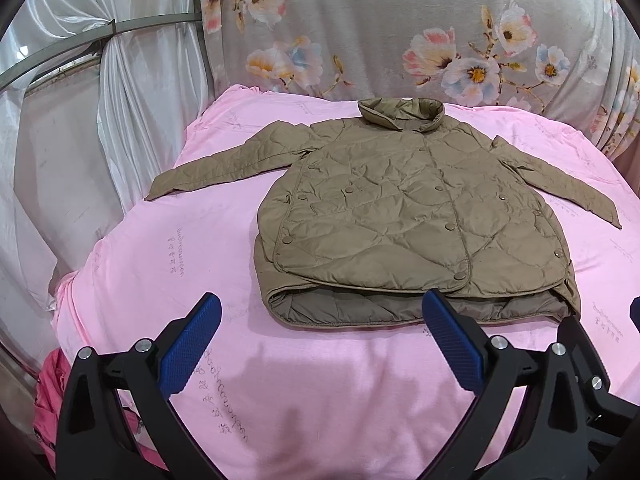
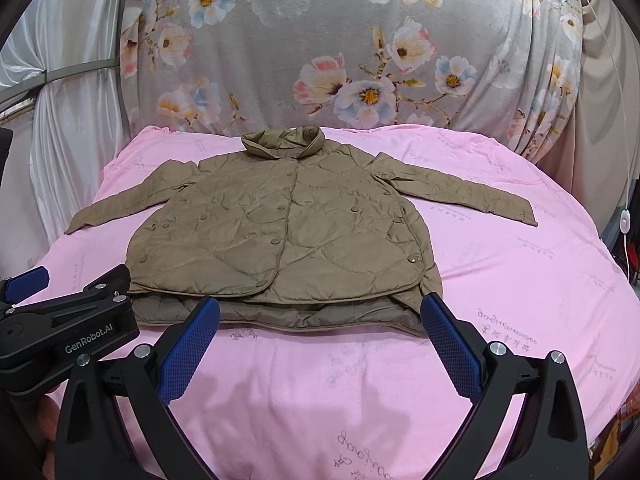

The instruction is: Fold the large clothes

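Observation:
A brown quilted jacket (image 1: 412,216) lies flat, front up, on the pink sheet (image 1: 304,380), collar at the far side, both sleeves spread outward. It also shows in the right wrist view (image 2: 280,232). My left gripper (image 1: 320,312) is open and empty, just short of the jacket's near hem. My right gripper (image 2: 320,316) is open and empty at the hem too; its right fingertip overlaps the hem's right corner. The left gripper's body (image 2: 68,332) shows at the left of the right wrist view.
A grey floral cloth (image 2: 360,48) hangs behind the bed. White curtains (image 1: 80,120) hang at the left. A pink garment (image 1: 52,408) lies off the bed's left edge. A white cord with a switch (image 2: 625,216) hangs at the right.

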Available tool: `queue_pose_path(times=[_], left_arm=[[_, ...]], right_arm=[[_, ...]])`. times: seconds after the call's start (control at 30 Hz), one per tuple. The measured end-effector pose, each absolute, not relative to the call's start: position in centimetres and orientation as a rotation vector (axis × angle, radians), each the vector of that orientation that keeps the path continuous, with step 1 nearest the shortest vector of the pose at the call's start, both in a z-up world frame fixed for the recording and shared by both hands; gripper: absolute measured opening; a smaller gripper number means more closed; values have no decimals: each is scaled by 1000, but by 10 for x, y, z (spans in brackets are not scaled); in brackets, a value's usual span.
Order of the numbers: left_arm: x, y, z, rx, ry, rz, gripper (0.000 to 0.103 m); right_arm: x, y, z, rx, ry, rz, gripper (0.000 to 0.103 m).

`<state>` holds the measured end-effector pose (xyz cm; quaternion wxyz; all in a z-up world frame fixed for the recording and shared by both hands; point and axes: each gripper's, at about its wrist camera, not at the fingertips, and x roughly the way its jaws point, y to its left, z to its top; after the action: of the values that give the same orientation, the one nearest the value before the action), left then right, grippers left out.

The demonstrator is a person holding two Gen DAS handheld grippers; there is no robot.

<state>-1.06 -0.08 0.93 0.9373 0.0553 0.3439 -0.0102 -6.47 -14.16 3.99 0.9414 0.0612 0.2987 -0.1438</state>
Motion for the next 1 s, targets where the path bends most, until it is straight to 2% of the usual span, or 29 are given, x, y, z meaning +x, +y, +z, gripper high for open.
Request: queue_pose_path(times=[1.0], left_arm=[[-6, 4, 0, 111, 713, -16, 98]], right_arm=[[-64, -142, 37, 125, 611, -295, 98]])
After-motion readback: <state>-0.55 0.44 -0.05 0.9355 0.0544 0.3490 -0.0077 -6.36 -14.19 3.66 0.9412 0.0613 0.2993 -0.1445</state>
